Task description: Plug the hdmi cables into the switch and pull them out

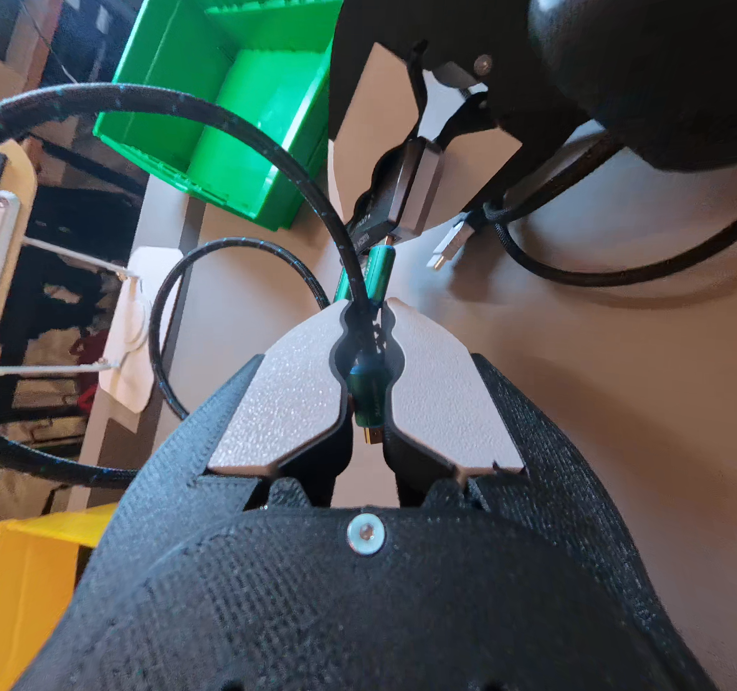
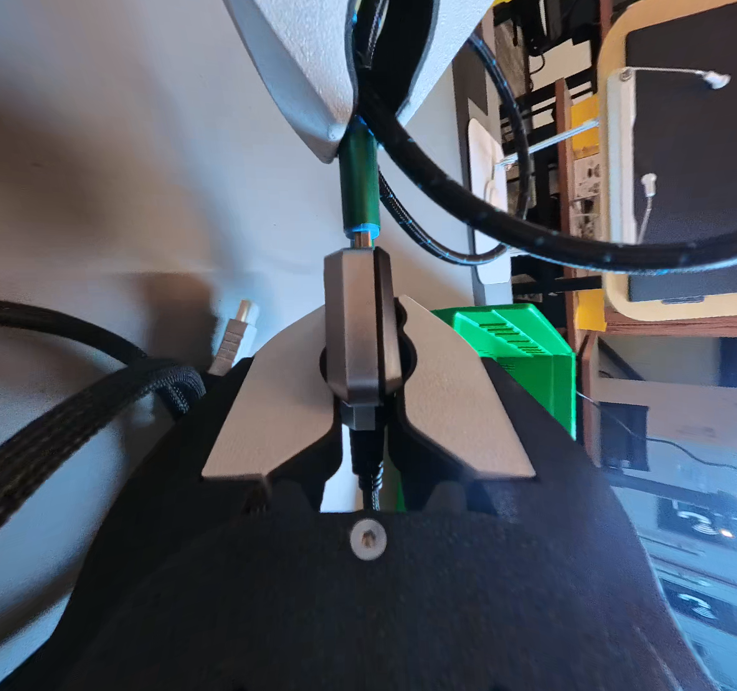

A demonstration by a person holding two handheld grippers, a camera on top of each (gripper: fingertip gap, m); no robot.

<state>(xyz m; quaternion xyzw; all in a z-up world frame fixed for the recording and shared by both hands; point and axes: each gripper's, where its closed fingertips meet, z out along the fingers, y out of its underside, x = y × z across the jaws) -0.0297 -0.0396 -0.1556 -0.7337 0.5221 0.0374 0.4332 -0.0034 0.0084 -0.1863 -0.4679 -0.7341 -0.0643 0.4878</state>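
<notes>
the grey hdmi switch point(image 2: 361, 329) sat clamped between the right gripper point(image 2: 365, 315) jaws, above the table point(image 1: 558, 352). a green hdmi plug point(image 2: 357, 185) met its far port, gold tip partly showing. the left gripper point(image 1: 369, 309) jaws were closed on that plug. a green bin point(image 1: 239, 93) stood far left; a loose silver plug point(image 1: 450, 243) hung near the switch.

Two green HDMI plugs point(image 1: 381, 273) point(image 1: 369, 394), one grey switch point(image 2: 361, 325), two bins — green point(image 1: 223, 85), yellow point(image 1: 32, 580).
</notes>
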